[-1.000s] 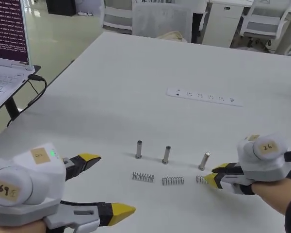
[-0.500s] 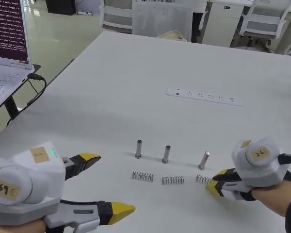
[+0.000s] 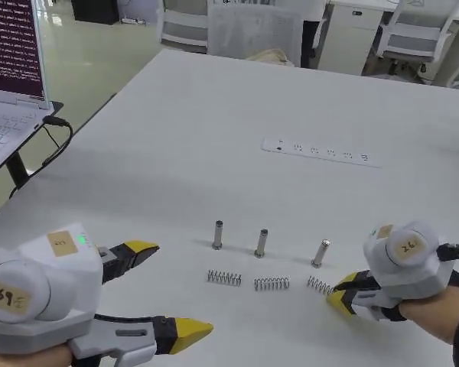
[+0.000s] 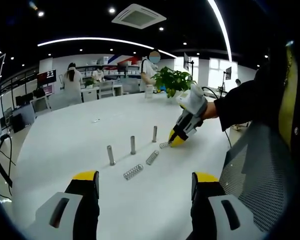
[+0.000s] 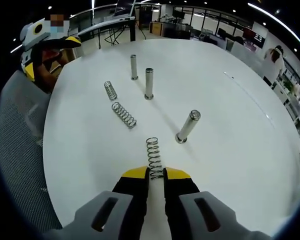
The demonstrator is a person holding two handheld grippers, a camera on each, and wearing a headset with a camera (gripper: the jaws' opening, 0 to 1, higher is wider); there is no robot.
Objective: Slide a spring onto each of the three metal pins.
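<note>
Left gripper (image 3: 168, 289), lower left: jaws wide, idle. Centre: pins (image 3: 262, 242) all bare, with two springs (image 3: 224, 277) lying loose below them. Lower right: right gripper (image 3: 338, 297) has sunk lower, jaws narrowed onto the near end of the right spring (image 5: 153, 150), so pick-up looks begun. Firmness of the pinch is hard to judge.

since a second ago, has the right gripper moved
Yes. The right gripper has dropped lower in the head view, away from the rightmost pin, tips closed on the rightmost spring.
</note>
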